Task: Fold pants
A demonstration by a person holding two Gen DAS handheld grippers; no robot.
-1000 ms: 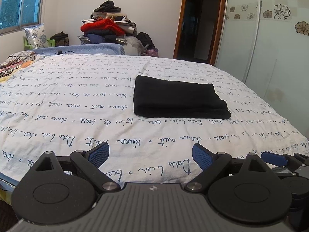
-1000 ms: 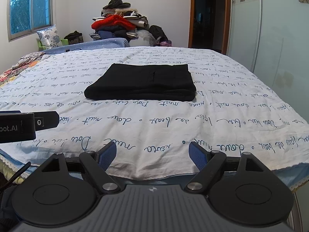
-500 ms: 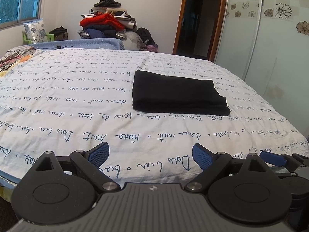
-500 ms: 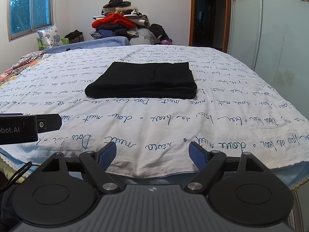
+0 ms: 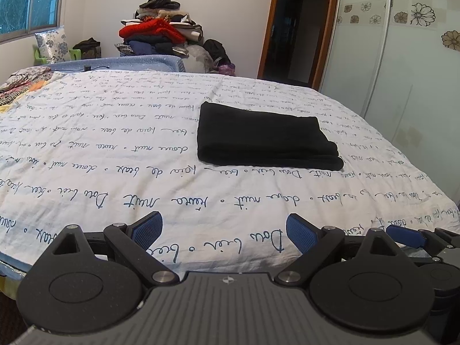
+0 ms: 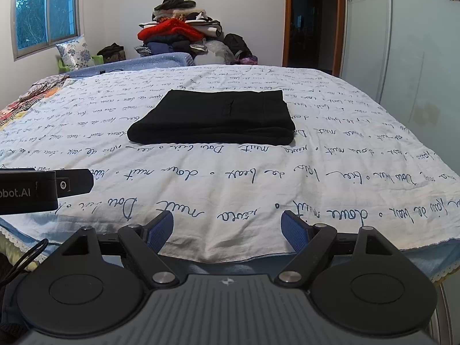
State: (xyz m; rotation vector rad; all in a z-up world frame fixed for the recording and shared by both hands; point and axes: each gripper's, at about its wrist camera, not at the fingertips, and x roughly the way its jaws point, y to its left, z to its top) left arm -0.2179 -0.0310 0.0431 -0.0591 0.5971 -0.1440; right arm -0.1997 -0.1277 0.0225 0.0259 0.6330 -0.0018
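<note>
The black pants (image 5: 264, 141) lie folded into a thick rectangle in the middle of the bed; they also show in the right wrist view (image 6: 218, 118). My left gripper (image 5: 224, 230) is open and empty, held at the near edge of the bed, well short of the pants. My right gripper (image 6: 227, 228) is open and empty, also at the near bed edge. The right gripper's blue finger (image 5: 405, 234) shows at the right of the left wrist view. The left gripper's body (image 6: 43, 189) shows at the left of the right wrist view.
A white bedspread (image 5: 115, 172) with blue handwriting covers the bed. A pile of clothes (image 5: 161, 34) stands at the far wall. A dark doorway (image 5: 296, 28) and a flowered wardrobe door (image 5: 402, 72) are on the right. A pillow (image 6: 74, 51) sits below the window.
Both grippers have drifted slightly, so the view of the bed shifts a little. The pants have not moved, and both grippers stay open.
</note>
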